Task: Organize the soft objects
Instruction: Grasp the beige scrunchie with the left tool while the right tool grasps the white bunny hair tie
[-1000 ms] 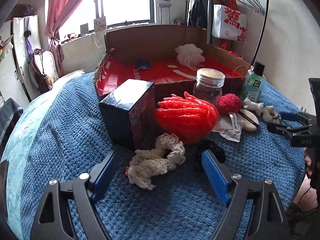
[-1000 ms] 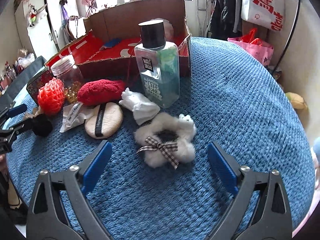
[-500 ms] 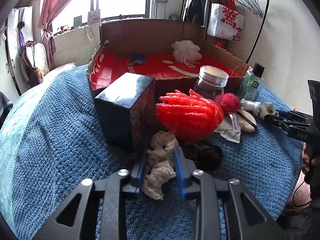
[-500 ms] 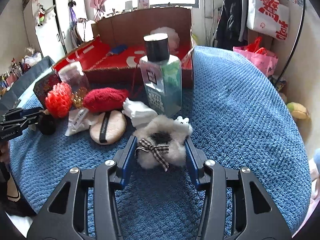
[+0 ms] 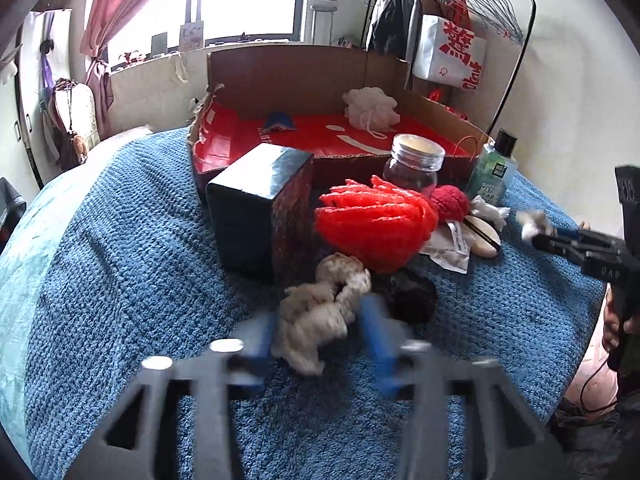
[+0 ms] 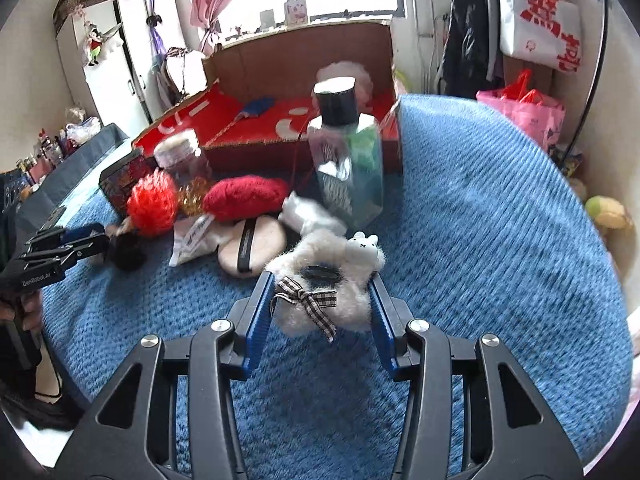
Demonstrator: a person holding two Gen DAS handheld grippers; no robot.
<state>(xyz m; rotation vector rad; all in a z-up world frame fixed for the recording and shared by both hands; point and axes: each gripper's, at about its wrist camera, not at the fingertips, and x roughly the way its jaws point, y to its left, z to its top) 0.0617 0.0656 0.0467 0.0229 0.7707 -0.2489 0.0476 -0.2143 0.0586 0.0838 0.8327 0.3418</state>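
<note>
Blue knitted blanket under cardboard tray, dark box, jar, bottle

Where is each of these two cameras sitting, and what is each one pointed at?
Left wrist: rides the left tool, looking down over its blurred fingers, which have just been opening around the cream scrunchie.
Right wrist: rides the right tool, clamped on the fluffy white scrunchie.
Shared: cardboard box, bottle; each shows the other tool.
</note>
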